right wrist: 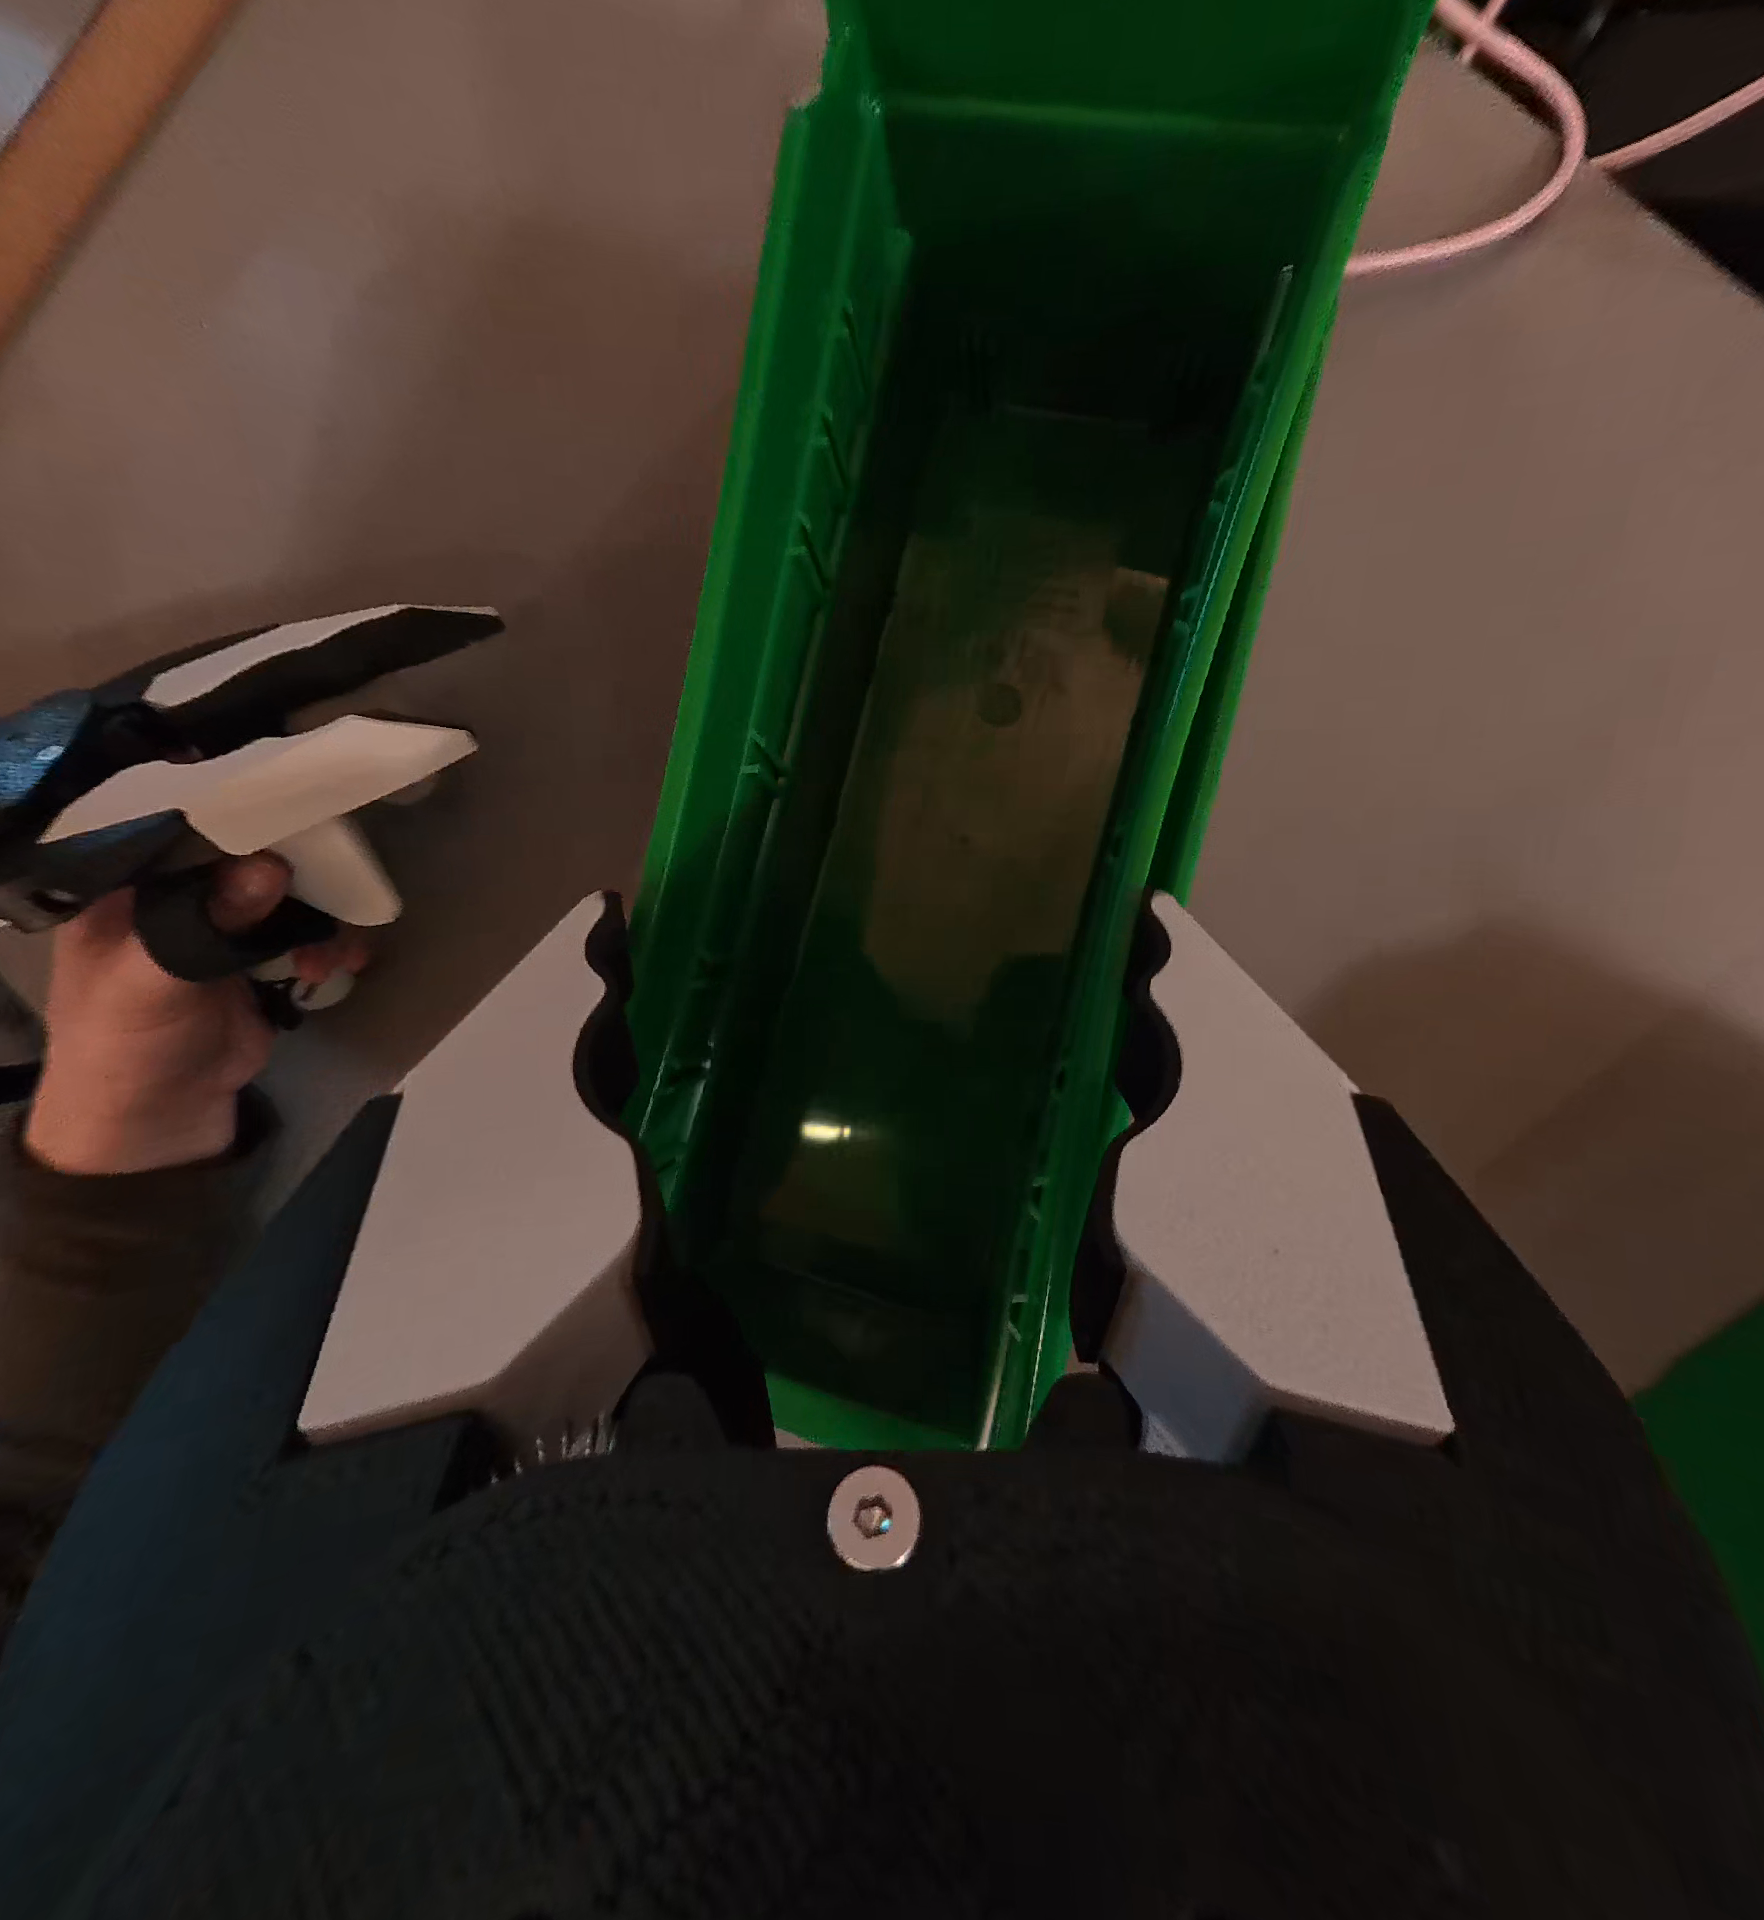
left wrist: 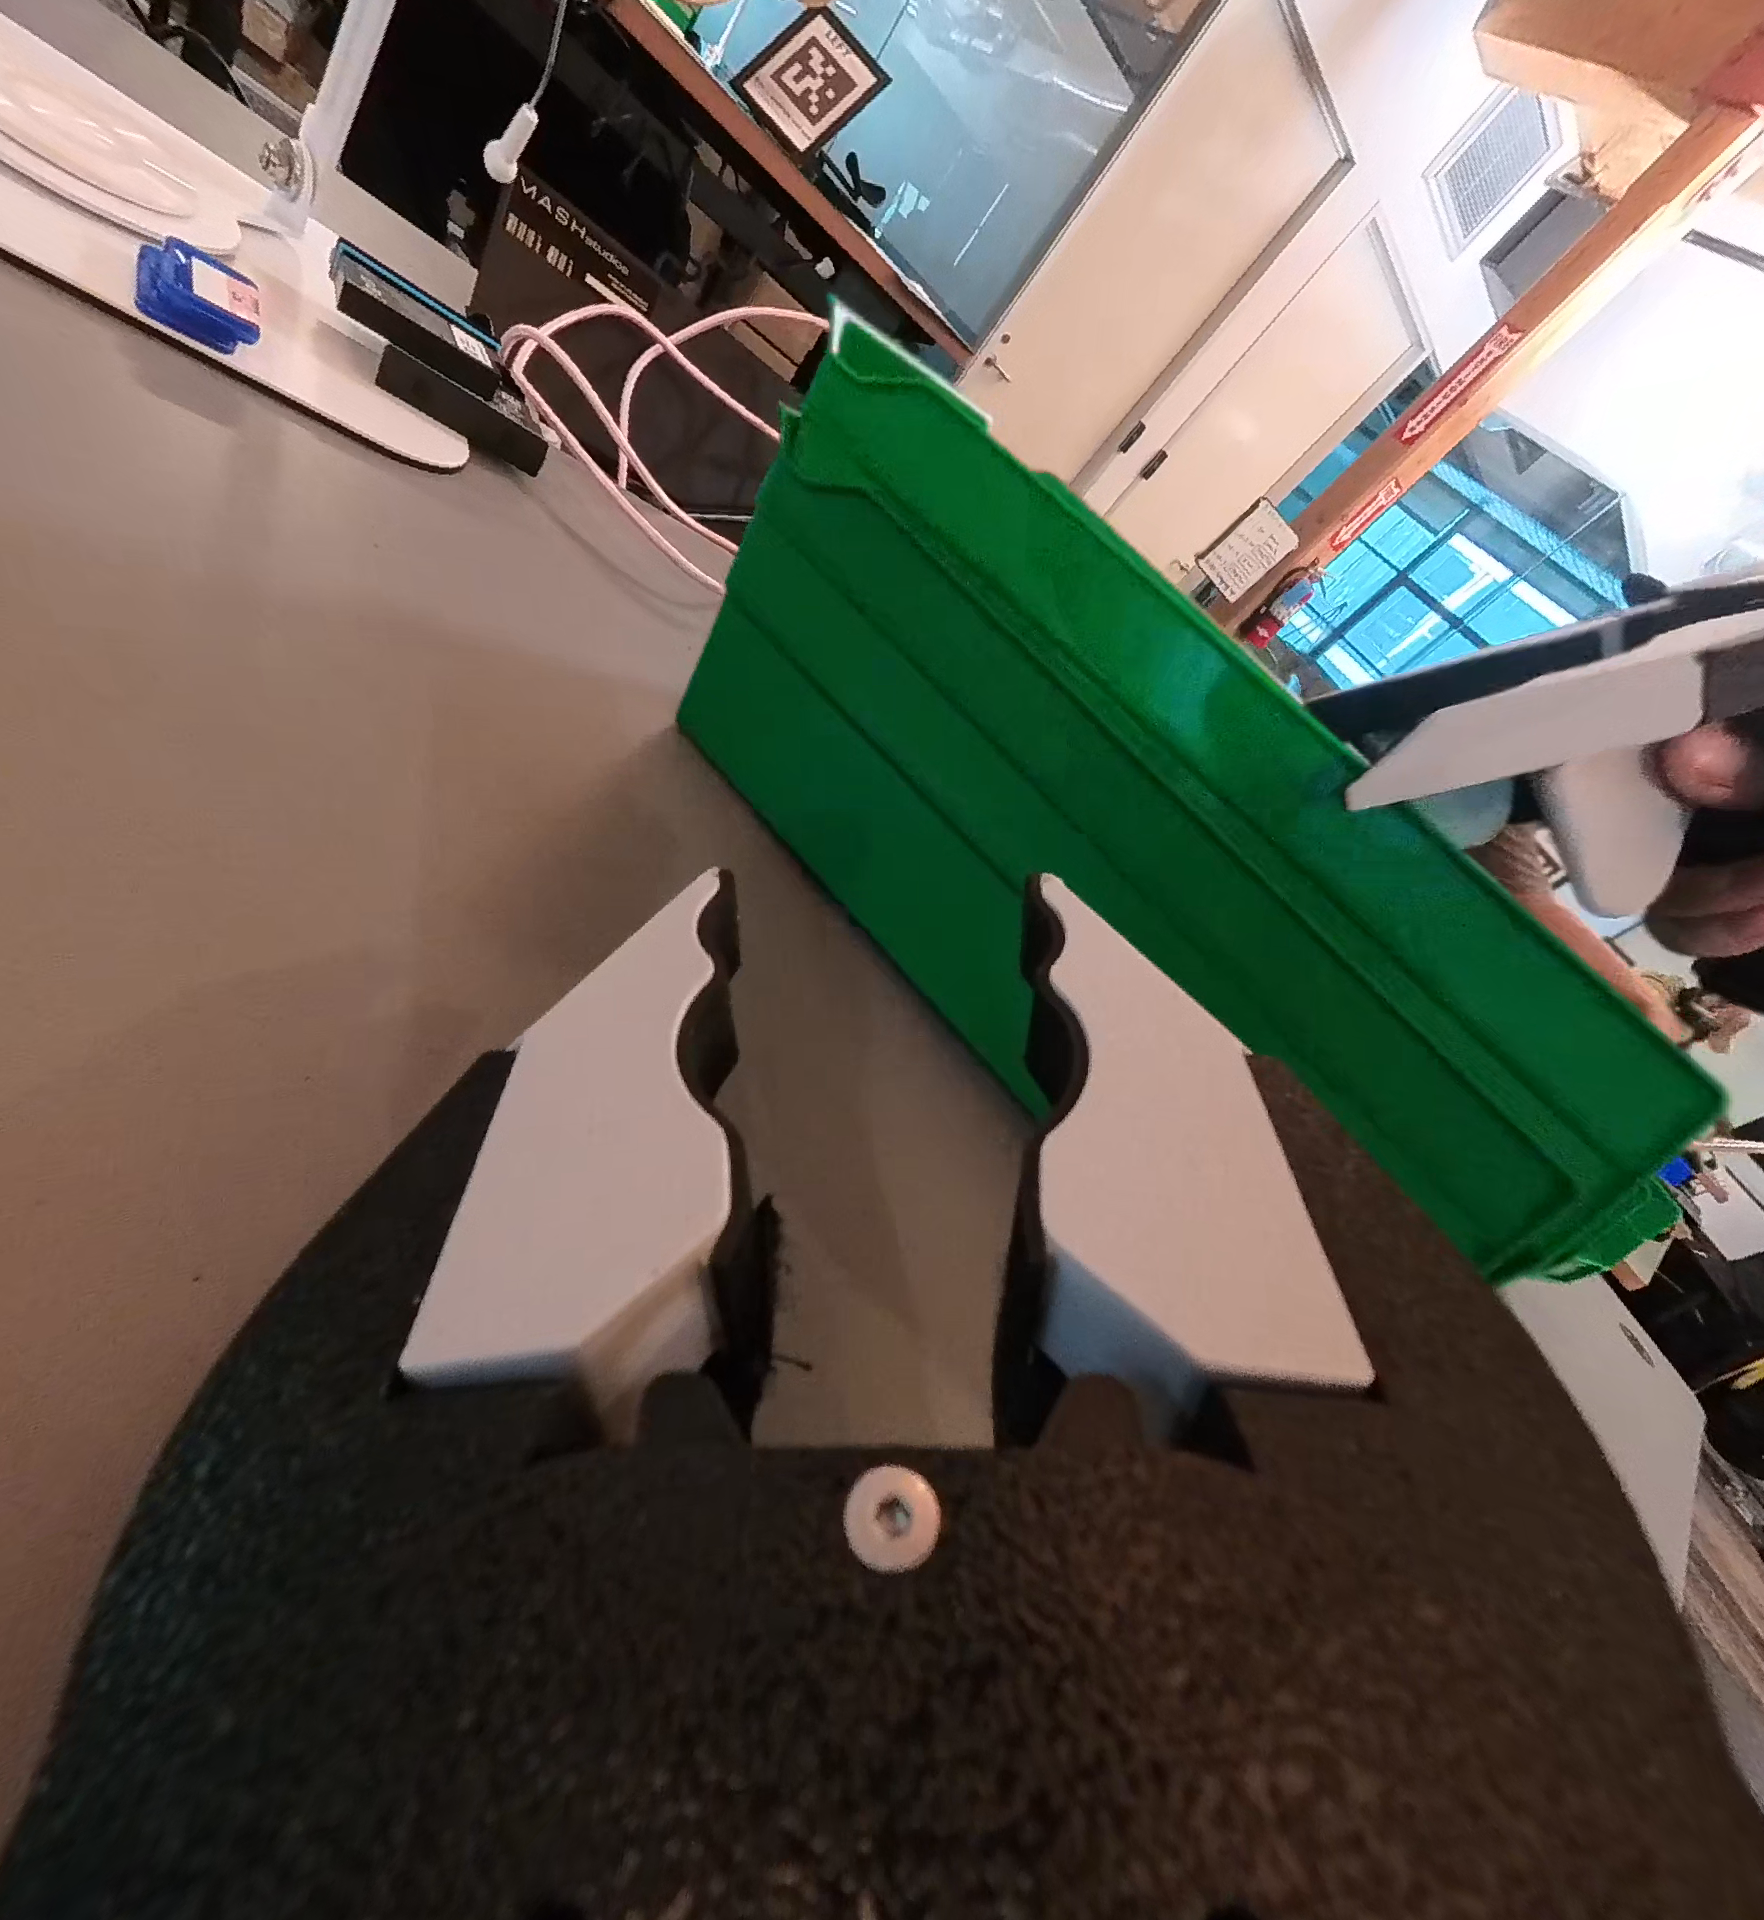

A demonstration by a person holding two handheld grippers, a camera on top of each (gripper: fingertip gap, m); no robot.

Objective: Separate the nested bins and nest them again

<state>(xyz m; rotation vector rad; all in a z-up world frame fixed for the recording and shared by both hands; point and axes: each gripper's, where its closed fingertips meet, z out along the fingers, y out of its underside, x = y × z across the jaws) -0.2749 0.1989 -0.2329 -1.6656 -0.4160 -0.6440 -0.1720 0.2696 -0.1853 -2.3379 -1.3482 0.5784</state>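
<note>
Fingers of the right gripper (right wrist: 878, 1122) straddled the near end of the green bins (right wrist: 1013, 727), one on each outer wall; contact looked likely, a firm clamp I could not confirm. The bins stood on the grey desk (left wrist: 234, 727), near the far edge where pink cables (left wrist: 639, 416) trailed off, apparently nested. The left gripper (left wrist: 878, 997) hung open and empty just beside their long wall, probably ready to steady the outer bin for separation.

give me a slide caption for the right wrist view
Right hand-held gripper straddles the green bins on the table; left hand-held gripper waits beside them.
</note>
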